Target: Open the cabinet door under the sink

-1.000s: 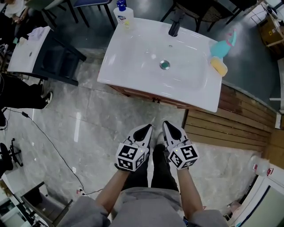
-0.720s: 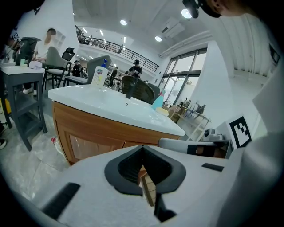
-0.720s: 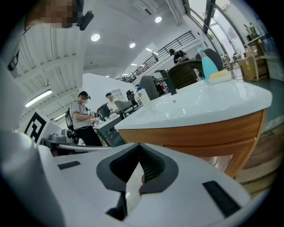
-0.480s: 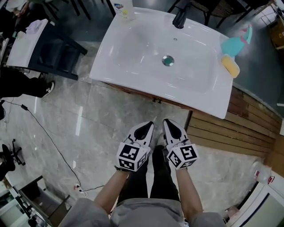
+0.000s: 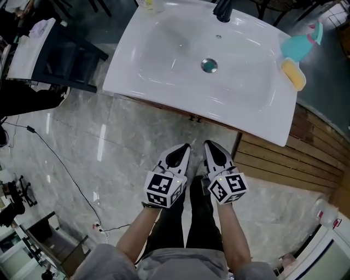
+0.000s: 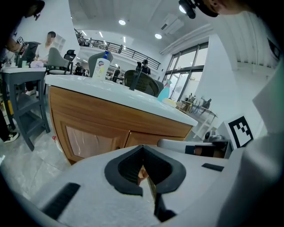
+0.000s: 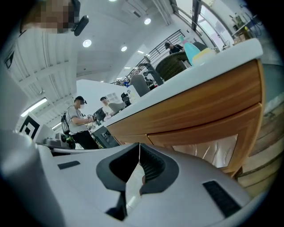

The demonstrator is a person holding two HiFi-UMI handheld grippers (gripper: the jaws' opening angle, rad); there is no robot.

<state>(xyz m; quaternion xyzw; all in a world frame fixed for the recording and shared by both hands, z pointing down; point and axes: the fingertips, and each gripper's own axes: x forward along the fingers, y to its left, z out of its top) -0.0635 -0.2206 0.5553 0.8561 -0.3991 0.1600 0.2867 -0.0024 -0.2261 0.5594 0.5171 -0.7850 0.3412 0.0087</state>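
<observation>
Left hand-held gripper (image 5: 185, 147), right hand-held gripper (image 5: 208, 144) closed; bottle (image 6: 101, 66) label illegible

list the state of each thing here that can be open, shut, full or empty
cabinet doors: both shut
left tool: shut, holding nothing
right tool: shut, holding nothing
sink: empty, no water in the bowl
tap: not running
</observation>
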